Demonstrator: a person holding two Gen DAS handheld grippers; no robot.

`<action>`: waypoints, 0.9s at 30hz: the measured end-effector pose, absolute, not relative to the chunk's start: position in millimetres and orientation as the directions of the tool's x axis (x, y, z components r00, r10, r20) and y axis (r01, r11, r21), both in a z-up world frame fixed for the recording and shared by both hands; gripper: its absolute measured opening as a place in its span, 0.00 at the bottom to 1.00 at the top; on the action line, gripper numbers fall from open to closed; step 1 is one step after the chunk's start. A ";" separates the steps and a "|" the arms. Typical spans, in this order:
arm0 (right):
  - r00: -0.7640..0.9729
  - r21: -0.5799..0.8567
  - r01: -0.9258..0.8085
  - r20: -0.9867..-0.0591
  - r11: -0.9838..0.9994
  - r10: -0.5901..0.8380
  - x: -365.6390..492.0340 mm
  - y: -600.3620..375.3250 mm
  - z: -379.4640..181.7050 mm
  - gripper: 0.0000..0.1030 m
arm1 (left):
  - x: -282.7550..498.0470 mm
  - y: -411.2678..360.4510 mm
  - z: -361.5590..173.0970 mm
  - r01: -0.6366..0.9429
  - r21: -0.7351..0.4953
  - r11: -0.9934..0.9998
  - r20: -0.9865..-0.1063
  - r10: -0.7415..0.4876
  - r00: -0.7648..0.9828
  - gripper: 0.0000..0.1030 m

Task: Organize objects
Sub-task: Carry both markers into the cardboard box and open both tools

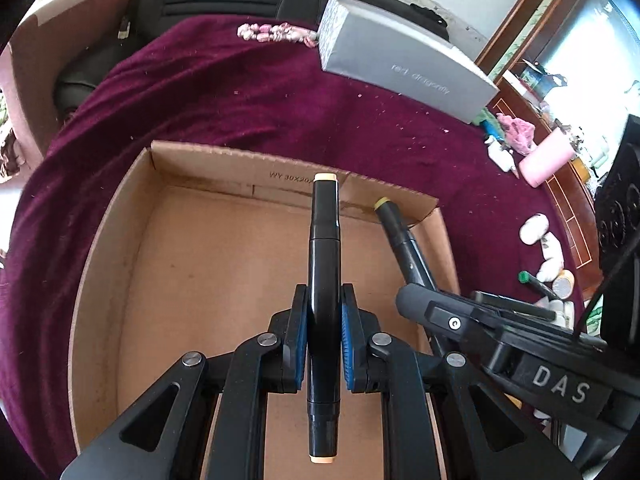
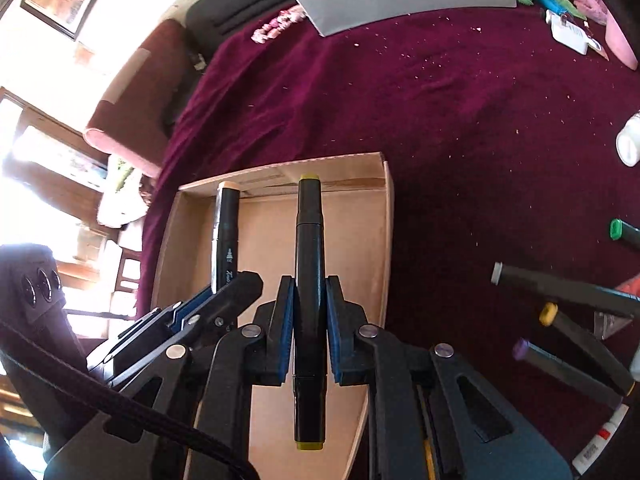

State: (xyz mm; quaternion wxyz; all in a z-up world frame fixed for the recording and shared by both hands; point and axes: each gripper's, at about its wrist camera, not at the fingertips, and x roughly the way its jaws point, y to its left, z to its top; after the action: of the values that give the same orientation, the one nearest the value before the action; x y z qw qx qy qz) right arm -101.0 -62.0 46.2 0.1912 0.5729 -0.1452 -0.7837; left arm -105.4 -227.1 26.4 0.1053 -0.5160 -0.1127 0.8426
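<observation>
My left gripper [image 1: 324, 292] is shut on a black marker with beige caps [image 1: 324, 240], held lengthwise over the open cardboard tray [image 1: 248, 160]. My right gripper [image 2: 310, 280] is shut on a black marker with olive-yellow caps [image 2: 309, 240], over the tray's [image 2: 387, 240] right half. Each gripper shows in the other's view: the right gripper [image 1: 416, 284] with its yellow-capped marker [image 1: 394, 224] by the tray's right wall, the left gripper [image 2: 236, 284] with its beige-capped marker [image 2: 227, 232] on the left. The tray's floor looks bare.
The tray lies on a maroon cloth [image 1: 240, 92]. A grey "red dragonfly" box [image 1: 400, 60] stands behind it, with pink beads [image 1: 276, 32] beside it. Several loose markers [image 2: 560, 284] lie right of the tray, one green-capped [image 2: 618, 230]. A pink cup [image 1: 546, 156] and white items [image 1: 536, 230] sit far right.
</observation>
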 end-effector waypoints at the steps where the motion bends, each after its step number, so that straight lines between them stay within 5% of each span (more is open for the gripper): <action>1: -0.272 0.442 0.129 -0.845 -0.888 -0.460 -104.2 -62.0 42.4 0.13 | -108.0 -228.6 21.8 -0.054 -0.309 -0.950 -0.845 0.300 -0.443 0.11; 14: -0.327 0.361 0.149 -0.860 -0.920 -0.391 -110.6 -71.1 34.9 0.13 | -115.8 -238.1 15.3 -0.025 -0.378 -0.925 -0.810 0.344 -0.474 0.12; 22: -0.365 0.432 0.156 -0.811 -0.888 -0.458 -96.3 -56.8 52.8 0.16 | -88.6 -258.4 39.0 0.040 -0.441 -0.897 -0.765 0.352 -0.539 0.15; 27: -0.466 0.426 0.234 -0.740 -0.874 -0.485 -59.3 -23.4 90.2 0.25 | -51.2 -256.3 72.1 0.010 -0.470 -0.883 -0.712 0.373 -0.595 0.35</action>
State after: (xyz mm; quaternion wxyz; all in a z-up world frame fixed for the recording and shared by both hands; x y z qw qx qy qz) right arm -59.3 -23.4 90.2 0.2125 0.4712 -0.1335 -0.8456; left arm -51.2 -256.3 72.1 0.1049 -0.4378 -0.2183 0.8658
